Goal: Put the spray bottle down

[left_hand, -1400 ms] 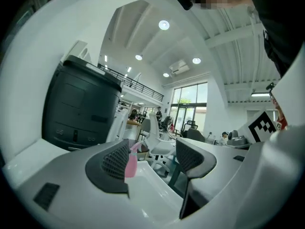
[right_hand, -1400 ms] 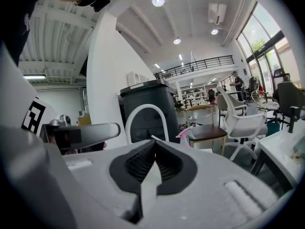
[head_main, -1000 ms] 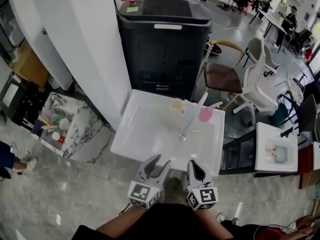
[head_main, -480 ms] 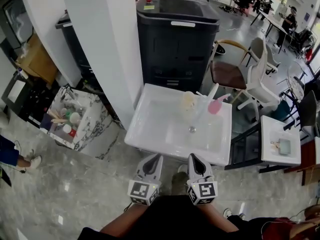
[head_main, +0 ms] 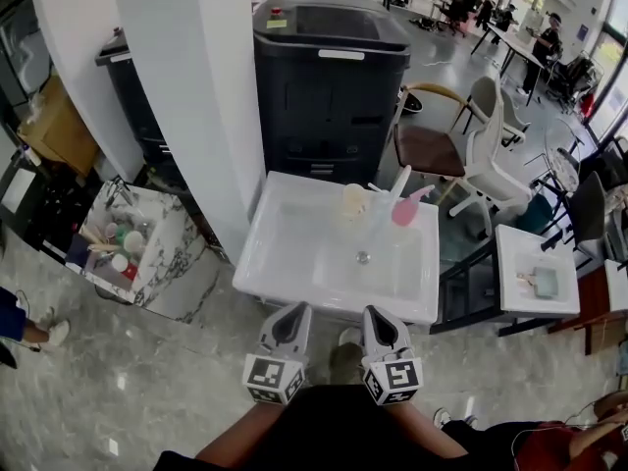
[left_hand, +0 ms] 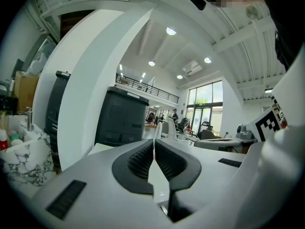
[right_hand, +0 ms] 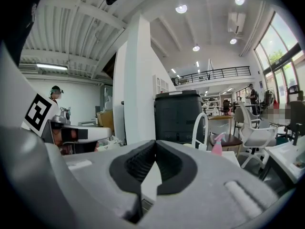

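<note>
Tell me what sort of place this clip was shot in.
Probably an open-plan office or lab hall, not a home: a freestanding white sink unit sits on a polished floor beside a large dark machine, with office chairs and desks behind.

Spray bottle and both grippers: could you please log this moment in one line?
spray bottle: upright at sink back edge | left gripper: shut, empty | right gripper: shut, empty

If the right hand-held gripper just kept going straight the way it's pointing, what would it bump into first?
Most likely the near rim of the white sink, directly ahead of the right hand-held gripper, though its height relative to the rim is hard to judge.
</note>
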`<state>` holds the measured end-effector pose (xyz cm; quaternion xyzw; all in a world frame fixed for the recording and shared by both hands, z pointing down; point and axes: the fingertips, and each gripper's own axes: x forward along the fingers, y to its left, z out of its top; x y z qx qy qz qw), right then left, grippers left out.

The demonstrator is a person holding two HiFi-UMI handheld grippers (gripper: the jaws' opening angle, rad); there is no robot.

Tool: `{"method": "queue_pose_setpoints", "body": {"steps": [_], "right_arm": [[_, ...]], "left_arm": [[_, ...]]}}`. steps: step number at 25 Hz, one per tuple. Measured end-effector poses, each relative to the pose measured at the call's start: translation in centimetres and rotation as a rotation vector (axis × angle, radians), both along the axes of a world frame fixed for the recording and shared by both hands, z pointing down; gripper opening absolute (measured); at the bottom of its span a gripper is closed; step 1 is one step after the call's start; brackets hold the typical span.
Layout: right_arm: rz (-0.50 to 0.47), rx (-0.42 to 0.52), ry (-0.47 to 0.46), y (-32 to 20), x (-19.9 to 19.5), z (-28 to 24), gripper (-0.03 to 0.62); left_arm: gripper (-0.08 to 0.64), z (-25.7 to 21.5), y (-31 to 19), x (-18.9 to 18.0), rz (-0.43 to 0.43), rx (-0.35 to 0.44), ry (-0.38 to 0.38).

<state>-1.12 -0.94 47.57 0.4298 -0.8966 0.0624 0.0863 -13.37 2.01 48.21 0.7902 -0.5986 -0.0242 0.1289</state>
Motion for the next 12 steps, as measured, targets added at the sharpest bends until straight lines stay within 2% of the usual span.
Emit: {"method": "queue_pose_setpoints", "body": {"steps": [4,12], "right_arm": [[0.021,-0.004,0.000,-0.4,0.9,0.3,-0.003],[0.040,0.003,-0.009,-1.9,3.0,0.3,-0.003]], "left_arm": [[0.028,0.1,-0.7,1.5,0.039,0.003,-0.020],[0.028,0.7,-2.5,4.4,0.092,-0.007,-0.015]]}}
